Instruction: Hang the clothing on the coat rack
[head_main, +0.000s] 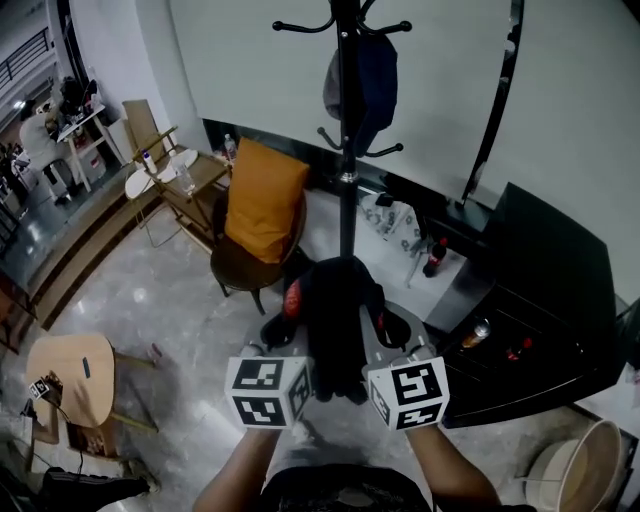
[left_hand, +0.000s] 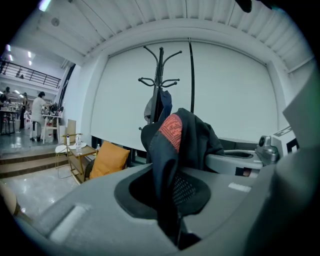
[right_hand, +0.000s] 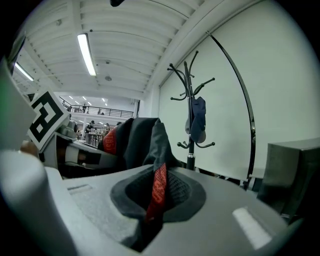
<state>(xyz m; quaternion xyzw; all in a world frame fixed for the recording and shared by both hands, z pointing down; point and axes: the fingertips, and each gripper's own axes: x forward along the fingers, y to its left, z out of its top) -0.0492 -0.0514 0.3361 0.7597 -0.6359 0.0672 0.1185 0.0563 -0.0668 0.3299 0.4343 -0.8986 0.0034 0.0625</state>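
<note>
As left gripper (left_hand: 176, 231) and right gripper (right_hand: 148, 226) clamp it, clothing (head_main: 335, 318) bunches

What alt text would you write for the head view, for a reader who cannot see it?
The left gripper and right gripper grip one dark garment with red trim before a black coat rack. A dark item hangs on the rack; an orange-cushioned chair stands to its left.
</note>
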